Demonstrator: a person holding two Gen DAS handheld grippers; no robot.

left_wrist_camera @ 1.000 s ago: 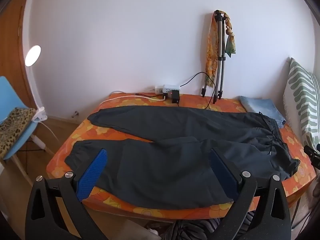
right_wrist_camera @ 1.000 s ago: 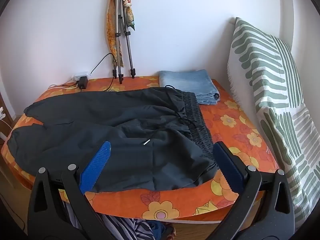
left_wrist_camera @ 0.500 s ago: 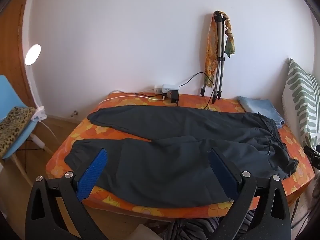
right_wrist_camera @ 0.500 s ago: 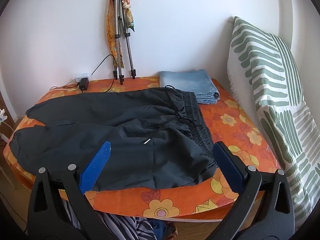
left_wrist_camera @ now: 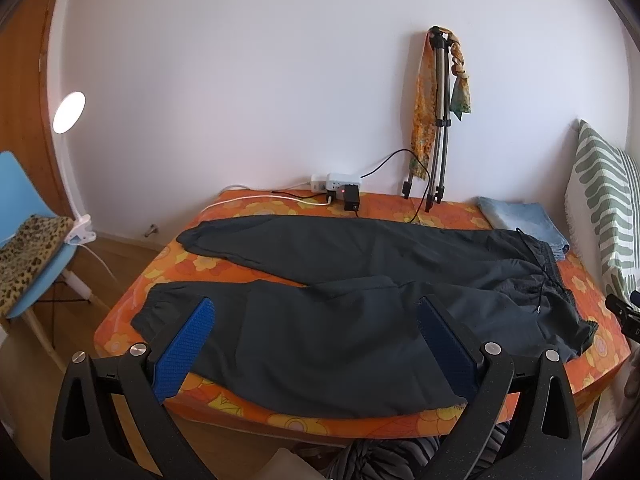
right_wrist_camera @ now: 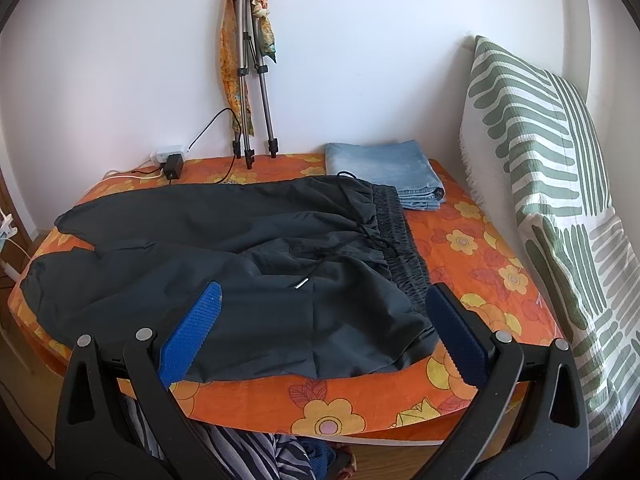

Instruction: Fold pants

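Dark grey pants (left_wrist_camera: pixel 360 280) lie spread flat on the orange flowered table (left_wrist_camera: pixel 280 208), legs pointing left, elastic waistband (right_wrist_camera: pixel 400 236) and drawstring at the right. The two legs lie apart, one behind the other. My left gripper (left_wrist_camera: pixel 316 320) hovers open above the near leg, nothing between its blue pads. My right gripper (right_wrist_camera: pixel 324 308) hangs open over the hip area near the table's front edge, short of the cloth. In the left wrist view a black piece of the right gripper shows at the far right edge.
Folded blue jeans (right_wrist_camera: pixel 384 172) sit at the back right corner. A tripod (right_wrist_camera: pixel 252 80) with scarves leans on the wall beside a power strip (left_wrist_camera: pixel 336 184) and cables. A green-striped cushion (right_wrist_camera: pixel 560 184) stands at the right. A blue chair (left_wrist_camera: pixel 28 248) and lamp are left of the table.
Both views have pulled slightly back and up from the table; the pants lie unmoved and both grippers stay open.
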